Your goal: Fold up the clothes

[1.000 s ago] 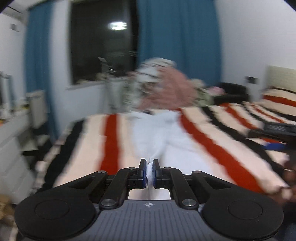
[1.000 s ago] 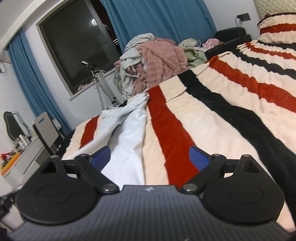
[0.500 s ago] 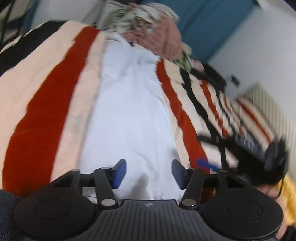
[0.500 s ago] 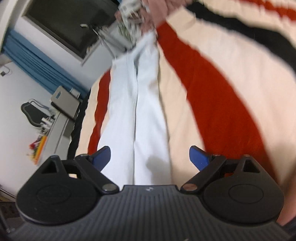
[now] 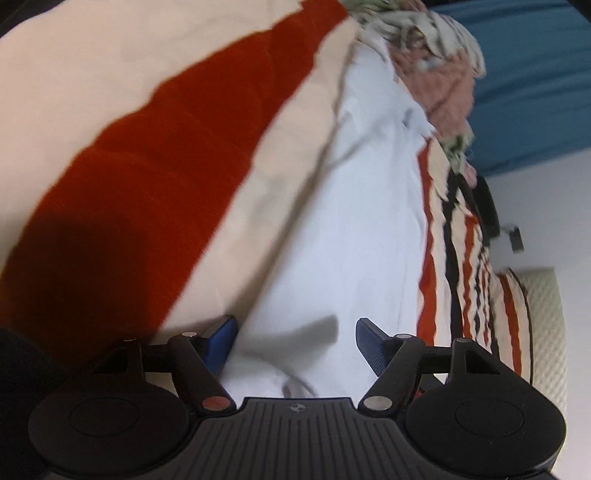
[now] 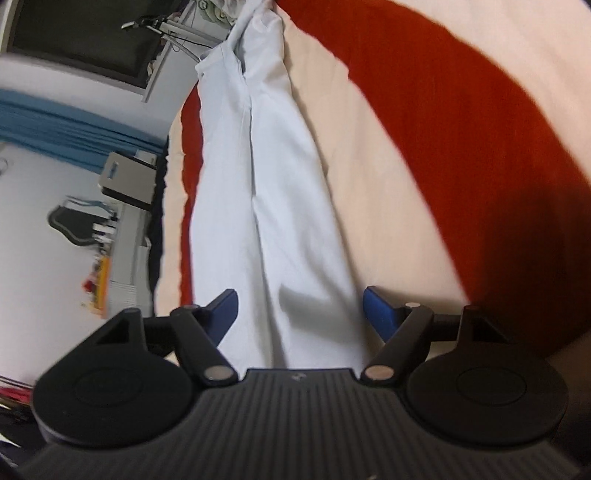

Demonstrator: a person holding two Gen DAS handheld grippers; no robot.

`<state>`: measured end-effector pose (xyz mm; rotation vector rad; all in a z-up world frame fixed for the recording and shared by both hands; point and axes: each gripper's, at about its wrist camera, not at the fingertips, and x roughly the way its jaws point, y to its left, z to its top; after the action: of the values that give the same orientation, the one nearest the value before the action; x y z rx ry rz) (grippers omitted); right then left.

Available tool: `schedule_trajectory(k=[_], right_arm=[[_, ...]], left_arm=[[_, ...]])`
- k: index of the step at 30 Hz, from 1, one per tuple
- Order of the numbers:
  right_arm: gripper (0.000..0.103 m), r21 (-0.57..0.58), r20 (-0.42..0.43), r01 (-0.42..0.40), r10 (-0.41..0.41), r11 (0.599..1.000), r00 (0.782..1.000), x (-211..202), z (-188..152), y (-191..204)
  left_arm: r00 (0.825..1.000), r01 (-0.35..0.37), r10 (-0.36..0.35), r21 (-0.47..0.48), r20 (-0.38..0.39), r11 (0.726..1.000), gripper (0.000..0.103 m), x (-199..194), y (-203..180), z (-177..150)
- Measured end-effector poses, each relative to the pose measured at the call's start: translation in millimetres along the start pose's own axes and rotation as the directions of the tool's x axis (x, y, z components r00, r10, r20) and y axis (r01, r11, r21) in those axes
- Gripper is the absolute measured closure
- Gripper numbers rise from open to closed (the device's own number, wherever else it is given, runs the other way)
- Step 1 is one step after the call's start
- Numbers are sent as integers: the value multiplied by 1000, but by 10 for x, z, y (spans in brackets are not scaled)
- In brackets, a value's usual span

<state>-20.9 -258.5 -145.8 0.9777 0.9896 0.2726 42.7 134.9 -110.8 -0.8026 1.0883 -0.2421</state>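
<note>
A pair of white trousers [image 5: 354,221] lies stretched lengthwise on the striped bedspread [image 5: 155,177]; it also shows in the right wrist view [image 6: 266,206]. My left gripper [image 5: 295,341] is open and empty, hovering just above the near end of the trousers with a finger at each side. My right gripper [image 6: 300,310] is open and empty too, low over the near end of the trousers, its fingers straddling one leg.
A heap of unfolded clothes [image 5: 436,62] lies at the far end of the bed before a blue curtain [image 5: 535,74]. A tripod [image 6: 177,29] stands by the dark window. A desk with clutter [image 6: 107,251] is left of the bed.
My left gripper let go of the white fabric and opened. Both grippers tilted down and dropped low over the near end of the trousers.
</note>
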Motion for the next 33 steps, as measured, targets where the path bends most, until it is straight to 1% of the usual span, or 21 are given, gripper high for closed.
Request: schedule_trajectory(k=[2,4,5,6,7,8,9,10,11,13,14,15,16,18,21,23,25,28,30,32,33], right_arm=[[26,28,-12,-9,10,1000,1000,31,-35,-13],[26,37,-16,0,0,999,1000,41,-83,4],[26,42,-18,5,-5,999,1000,45,-108,12],[26,35,-16,13,-12,999,1000,37,-140,34],[29,28,-13,21,-20,999,1000,29,-172,56],[40,21,-2,25,-25,999,1000,8,-206,71],[45,23,7,33,-34,999,999,2,-221,74],[57,24,16,42,-42,999,999,-4,-235,75],[71,27,21,48,-48,998,999,-13,-244,65],[84,38,33,24,-25,999,999,-44,-236,55],[88,40,54,-8,5,999,999,-88,-228,57],[89,41,76,-40,37,998,996,-133,-221,60],[90,14,106,-56,54,998,993,-206,-231,98],[91,-33,159,-85,89,996,983,-352,-270,159],[92,-71,215,-132,145,989,966,-562,-340,206],[93,-68,240,-170,182,983,954,-691,-364,216],[93,-93,259,-198,216,976,941,-834,-372,303],[93,-157,289,-206,244,966,926,-1105,-401,467],[93,-195,302,-218,270,956,914,-1324,-434,550],[93,-217,307,-227,287,949,907,-1506,-498,626],[93,-233,315,-228,295,945,902,-1580,-540,639]], left_arm=[[1000,12,-12,23,-16,1000,49,4,-14,-24],[999,23,-22,29,-24,999,74,19,-13,-68],[999,34,-33,31,-23,999,81,4,-11,-117],[999,45,-45,32,-22,998,93,-12,-9,-164],[999,54,-53,31,-11,998,95,-44,-11,-198],[998,62,-62,30,0,998,96,-75,-14,-232],[997,71,-72,29,11,997,97,-107,-15,-265],[996,88,-88,16,25,996,97,-131,-5,-288],[994,104,-104,3,38,995,97,-155,6,-312],[988,138,-137,-21,65,990,98,-202,26,-356],[983,171,-168,-35,75,985,98,-218,14,-347],[976,204,-200,-49,85,978,98,-234,4,-337],[965,253,-246,-72,94,965,98,-267,15,-333],[945,314,-301,-98,124,944,98,-321,1,-322],[935,342,-328,-93,138,935,99,-454,-57,-329],[926,360,-348,-66,144,931,99,-585,-133,-363],[918,376,-366,-36,155,926,99,-718,-242,-382],[906,393,-387,-3,171,920,100,-979,-402,-441],[899,405,-402,20,175,914,100,-1205,-460,-547],[877,448,-443,15,189,894,100,-1402,-443,-685],[870,462,-454,4,193,887,100,-1457,-427,-755]])
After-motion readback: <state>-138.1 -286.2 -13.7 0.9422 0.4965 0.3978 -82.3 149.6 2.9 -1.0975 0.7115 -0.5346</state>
